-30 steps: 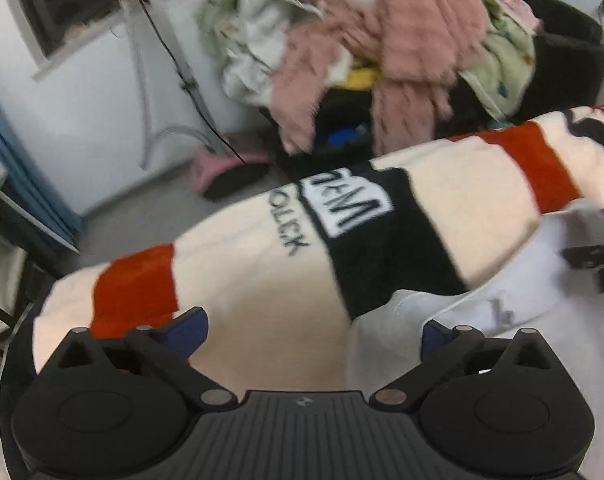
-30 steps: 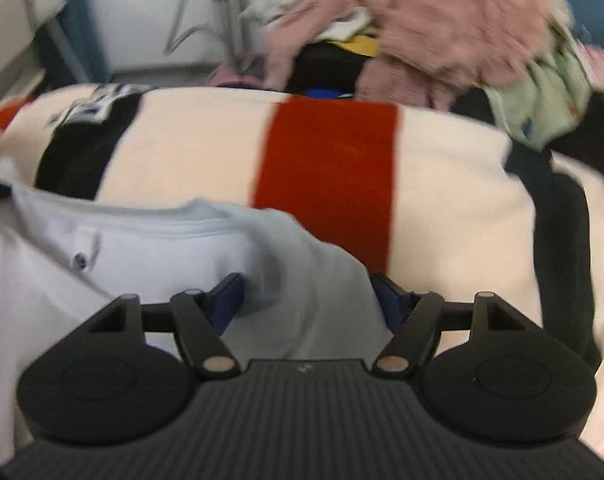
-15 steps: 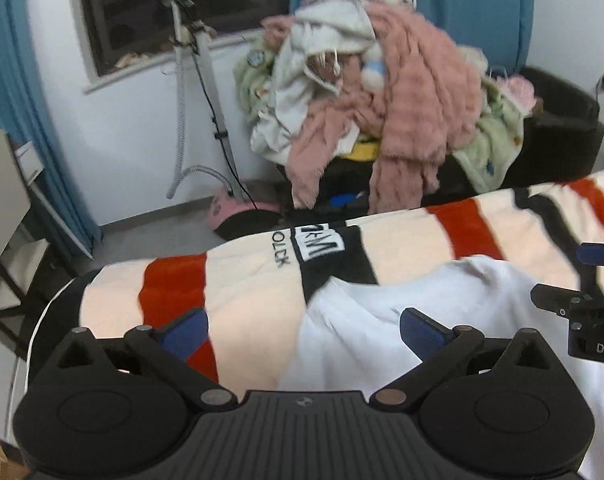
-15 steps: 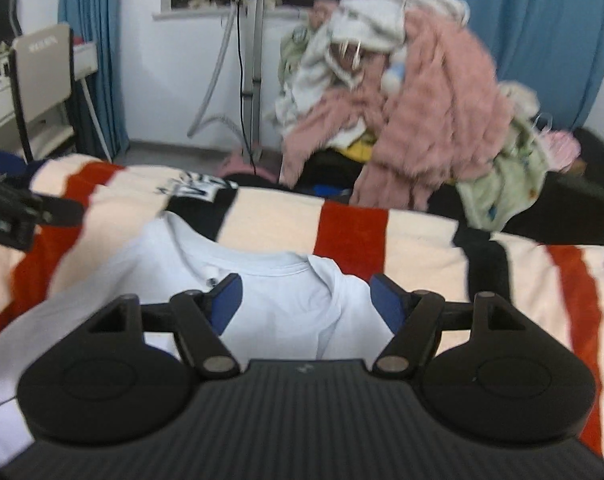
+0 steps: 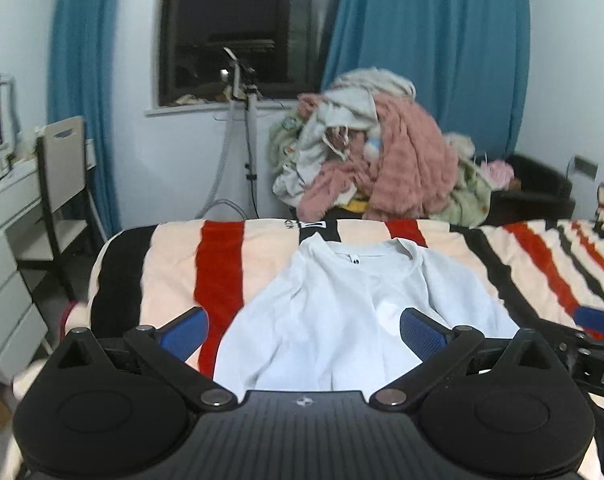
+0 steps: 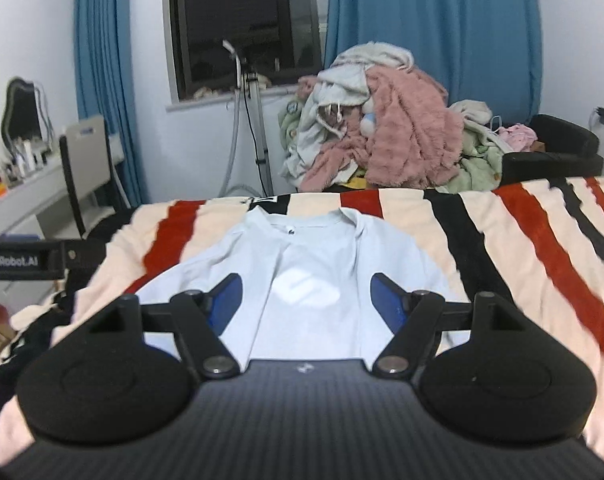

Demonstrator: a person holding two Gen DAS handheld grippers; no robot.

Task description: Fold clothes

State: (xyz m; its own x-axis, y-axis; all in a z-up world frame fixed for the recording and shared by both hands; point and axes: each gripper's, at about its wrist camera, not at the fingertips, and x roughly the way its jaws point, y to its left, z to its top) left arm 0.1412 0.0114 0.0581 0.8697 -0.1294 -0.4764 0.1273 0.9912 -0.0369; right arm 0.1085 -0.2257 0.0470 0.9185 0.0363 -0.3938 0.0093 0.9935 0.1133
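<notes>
Left wrist view puts your left gripper [image 5: 300,330] nearest, its blue-padded fingers [image 5: 184,330] spread wide with nothing between them; it hovers over the near end of the white shirt [image 5: 357,304]. At the right edge of that view a part of your right gripper [image 5: 589,344] shows, just beside the shirt's right side. From the right wrist view, your right gripper [image 6: 306,300] is likewise wide apart and holds nothing, with its pads [image 6: 385,300] framing the pale square mark in the middle of the shirt [image 6: 302,264]. At the left of that view you see the black body of the left gripper [image 6: 26,260].

The shirt lies spread on the striped blanket [image 5: 222,276], collar toward the far end, both sides folded inward so that two long creases run from the collar toward you. The blanket [image 6: 541,248], cream with red and black stripes, covers the bed and reaches out to the right.

Beyond the far edge of the bed a heap of clothes [image 5: 381,160], pink, white and pale green, is piled on a dark seat. Left of the heap stands a garment steamer [image 5: 246,120] on its pole. Further left a chair [image 5: 62,184] stands at a white desk [image 5: 6,216]. Against the far wall you have a dark window [image 6: 246,20] between blue curtains [image 6: 429,32].
</notes>
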